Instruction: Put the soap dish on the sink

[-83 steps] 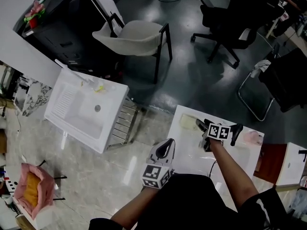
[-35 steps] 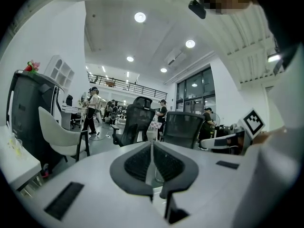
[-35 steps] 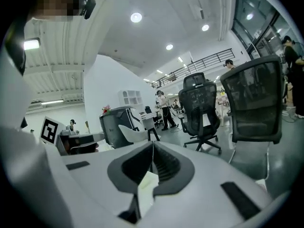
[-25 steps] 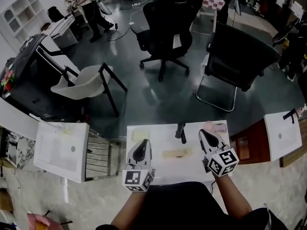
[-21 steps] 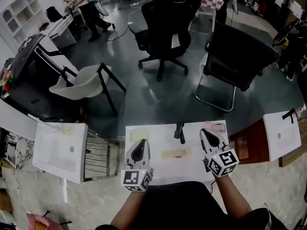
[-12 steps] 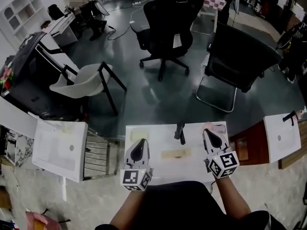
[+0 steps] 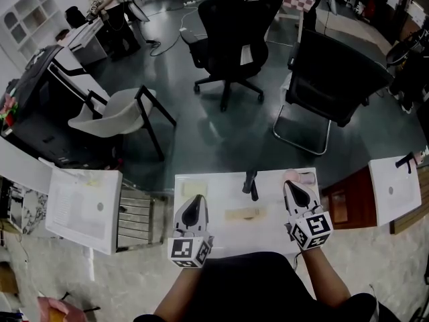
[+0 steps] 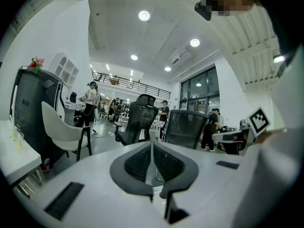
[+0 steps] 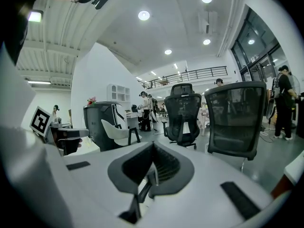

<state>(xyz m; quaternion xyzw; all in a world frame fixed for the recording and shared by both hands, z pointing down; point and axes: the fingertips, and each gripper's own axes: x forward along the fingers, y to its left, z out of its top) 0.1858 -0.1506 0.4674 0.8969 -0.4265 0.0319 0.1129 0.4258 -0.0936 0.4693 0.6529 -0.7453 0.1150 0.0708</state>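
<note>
A white counter point(image 7: 221, 237) with a black faucet point(image 7: 251, 183) lies in front of me in the head view. On it are a pale yellow pad point(image 7: 194, 188), a flat beige piece point(image 7: 244, 214) and a pink item point(image 7: 301, 178); I cannot tell which is the soap dish. My left gripper point(image 7: 196, 200) hovers over the counter's left part, jaws shut and empty point(image 8: 152, 144). My right gripper point(image 7: 291, 185) sits just below the pink item, also shut with nothing in it point(image 9: 153, 145).
A white sink point(image 7: 84, 206) stands to the left beside a slatted rack point(image 7: 137, 217), another white basin point(image 7: 395, 190) to the right. Beyond the counter are black office chairs point(image 7: 234, 29), a white chair point(image 7: 110, 116) and a person point(image 7: 110, 2) far back.
My head view has swung from the left sink to face the counter squarely. Over the last second the right gripper shifted slightly right and rolled a little; the left stayed still.
</note>
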